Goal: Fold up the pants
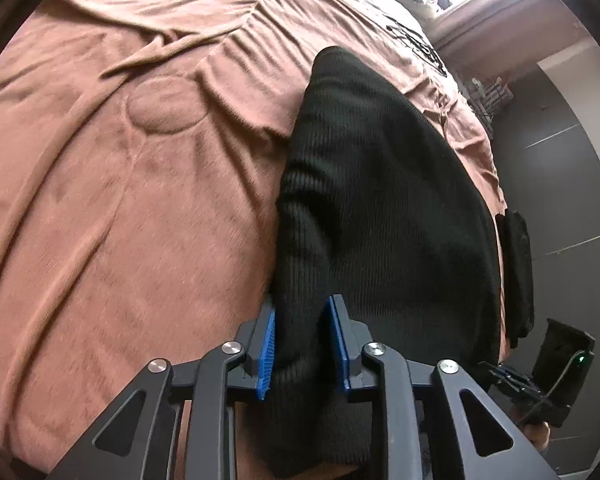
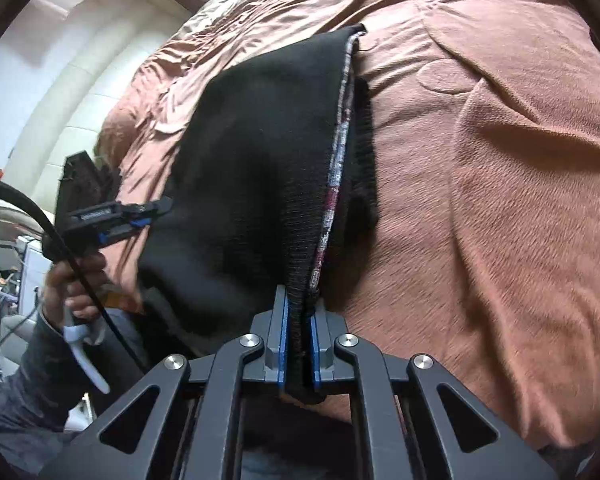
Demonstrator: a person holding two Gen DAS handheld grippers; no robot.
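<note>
The pants (image 1: pixel 380 184) lie along the near edge of the bed (image 1: pixel 120 200), a long black ribbed strip running away from the person, with the brown blanket bare on the far side of them and the floor (image 1: pixel 560 184) on the other. They look already doubled lengthwise, one leg laid over the other: from the right wrist a pale patterned inner edge (image 2: pixel 338 168) shows between two black layers along the side of the pants away from the bed's edge. So the first fold seems done, by my reading; what is left is to bring the near end up over the far end, once or twice, and flatten the stack. Both tongs are at the near end of the pants. The left gripper (image 1: pixel 302 344) is clenched on a thick bunch of the cloth, its blue pads pressing in from either side. The right gripper (image 2: pixel 300 344) is nipped almost closed on the thin edge of the pants. The near end hangs partly off the bed's edge, so it needs lifting clear before folding.
</note>
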